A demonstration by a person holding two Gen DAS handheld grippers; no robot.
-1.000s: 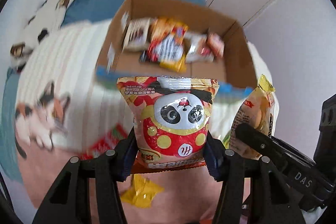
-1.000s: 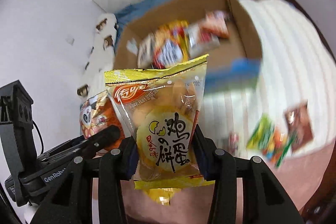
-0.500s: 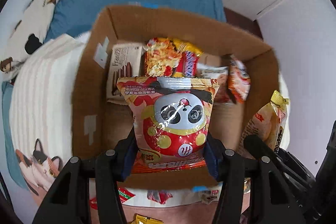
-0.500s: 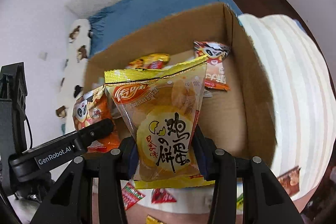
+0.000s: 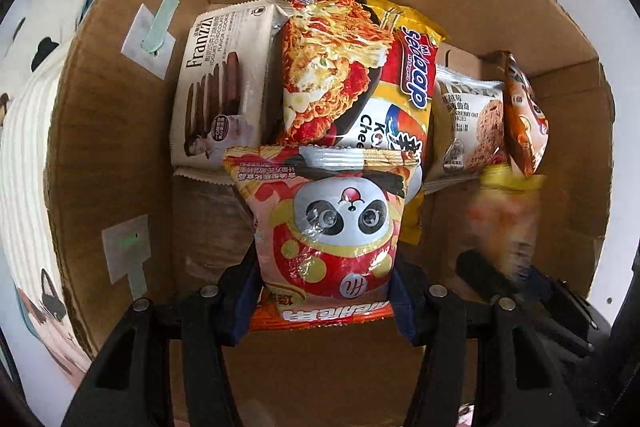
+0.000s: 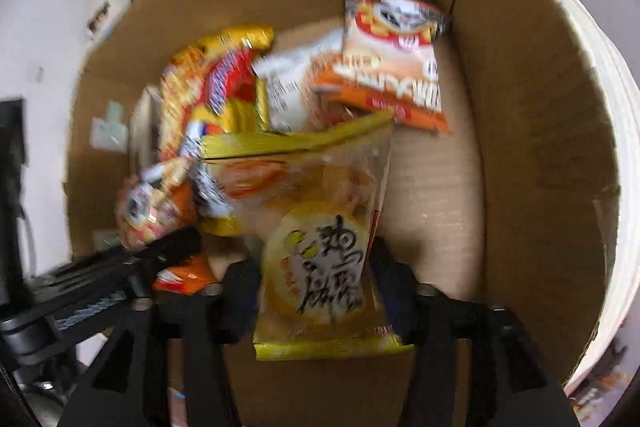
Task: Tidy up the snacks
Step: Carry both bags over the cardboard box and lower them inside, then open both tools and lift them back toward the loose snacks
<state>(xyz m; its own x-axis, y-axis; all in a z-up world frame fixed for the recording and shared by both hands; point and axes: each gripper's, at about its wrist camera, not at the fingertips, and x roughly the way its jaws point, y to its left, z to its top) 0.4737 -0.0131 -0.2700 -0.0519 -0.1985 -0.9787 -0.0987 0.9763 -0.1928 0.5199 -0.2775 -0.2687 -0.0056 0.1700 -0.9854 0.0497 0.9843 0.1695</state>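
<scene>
My left gripper (image 5: 325, 287) is shut on a red panda snack bag (image 5: 326, 227) and holds it inside the cardboard box (image 5: 112, 147). My right gripper (image 6: 316, 287) is shut on a yellow egg-cookie bag (image 6: 316, 247), also inside the box (image 6: 540, 147), to the right of the left one. The right gripper and its blurred bag show in the left wrist view (image 5: 504, 223); the left gripper and panda bag show in the right wrist view (image 6: 148, 211).
Along the box's far side lie a Franzzi cookie pack (image 5: 220, 87), a yellow noodle pack (image 5: 356, 75), an oat cookie pack (image 5: 468, 127) and another panda bag (image 6: 392, 59). Bare box floor (image 6: 436, 195) lies to the right. A striped blanket (image 5: 20, 155) surrounds the box.
Both grippers have moved forward and down into the box with their bags. The box walls now fill both views; the right view is motion-blurred.
</scene>
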